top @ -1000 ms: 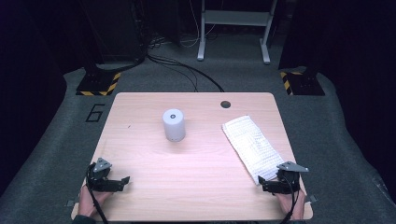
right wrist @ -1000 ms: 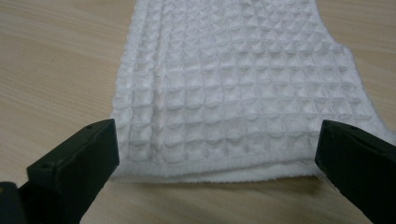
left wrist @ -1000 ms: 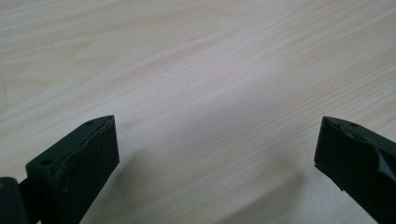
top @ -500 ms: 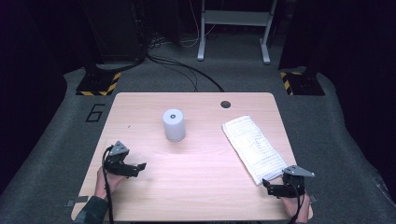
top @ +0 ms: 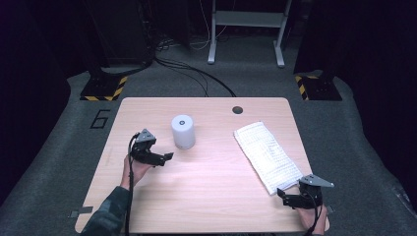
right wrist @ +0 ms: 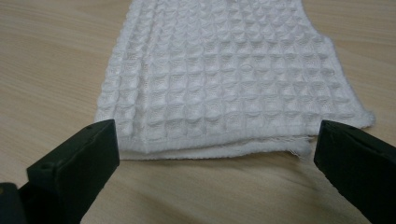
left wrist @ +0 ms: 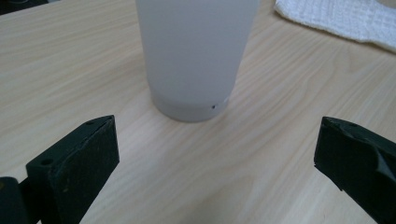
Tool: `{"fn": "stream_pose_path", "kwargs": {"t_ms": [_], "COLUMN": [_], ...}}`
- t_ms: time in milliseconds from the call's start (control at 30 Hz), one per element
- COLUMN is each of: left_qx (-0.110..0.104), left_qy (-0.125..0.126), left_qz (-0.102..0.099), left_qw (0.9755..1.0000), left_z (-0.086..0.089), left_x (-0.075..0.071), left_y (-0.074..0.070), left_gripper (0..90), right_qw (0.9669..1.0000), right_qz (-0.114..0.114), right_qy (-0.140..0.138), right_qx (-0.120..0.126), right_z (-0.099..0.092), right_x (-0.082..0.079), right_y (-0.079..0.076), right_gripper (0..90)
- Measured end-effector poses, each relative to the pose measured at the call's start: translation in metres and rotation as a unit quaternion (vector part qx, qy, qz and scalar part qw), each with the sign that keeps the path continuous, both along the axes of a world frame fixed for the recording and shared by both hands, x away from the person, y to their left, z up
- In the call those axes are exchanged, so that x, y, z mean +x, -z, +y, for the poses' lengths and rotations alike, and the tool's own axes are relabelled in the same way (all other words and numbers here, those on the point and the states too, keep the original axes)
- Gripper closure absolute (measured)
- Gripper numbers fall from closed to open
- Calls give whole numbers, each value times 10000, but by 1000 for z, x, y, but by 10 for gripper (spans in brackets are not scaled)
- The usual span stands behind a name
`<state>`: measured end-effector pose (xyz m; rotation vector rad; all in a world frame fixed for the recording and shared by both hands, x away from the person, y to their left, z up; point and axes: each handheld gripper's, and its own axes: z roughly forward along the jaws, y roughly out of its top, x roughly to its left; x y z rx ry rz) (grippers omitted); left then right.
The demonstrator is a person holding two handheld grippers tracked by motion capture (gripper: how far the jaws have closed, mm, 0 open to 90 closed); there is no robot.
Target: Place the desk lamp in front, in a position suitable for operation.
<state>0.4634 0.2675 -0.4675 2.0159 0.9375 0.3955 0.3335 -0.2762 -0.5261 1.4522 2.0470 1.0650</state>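
White cup [top: 183, 131] nearer left gripper [top: 164, 157] (spread).

Overhead light falls brightly on the table [top: 206, 196] while the surrounding floor [top: 59, 162] stays dim, and the white cylinder [left wrist: 196, 51] looks soft and slightly out of focus up close.

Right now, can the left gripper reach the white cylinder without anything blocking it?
Probably yes. The left gripper is open and faces the white cylinder, with bare table between them.
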Motion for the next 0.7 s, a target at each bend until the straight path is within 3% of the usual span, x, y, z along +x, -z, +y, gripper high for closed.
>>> {"fn": "stream_pose_path", "kwargs": {"t_ms": [267, 400, 500, 567, 700], "left_qx": [-151, -180, -212, -230, -253], "left_qy": [18, -71, -197, -218, -297], "left_qz": [-31, -115, -286, -203, -248], "left_qw": [9999, 9997, 9992, 9993, 9989], "left_z": [-18, -28, -32, -34, -38], "left_x": [27, 37, 43, 48, 55], "left_y": [-8, -10, -11, -10, -7], "left_gripper": [0, 0, 3, 0, 1], "right_qw": [10000, 10000, 9999, 9999, 9999], "right_qz": [53, 63, 75, 76, 85], "right_qy": [-12, -18, -11, -9, -11], "right_qx": [69, 70, 75, 67, 78], "right_z": [-1, -1, -2, -2, -2], "right_x": [1, 1, 1, 1, 2], "right_y": [0, 0, 0, 0, 0], "right_gripper": [3, 5, 8, 9, 11]}}
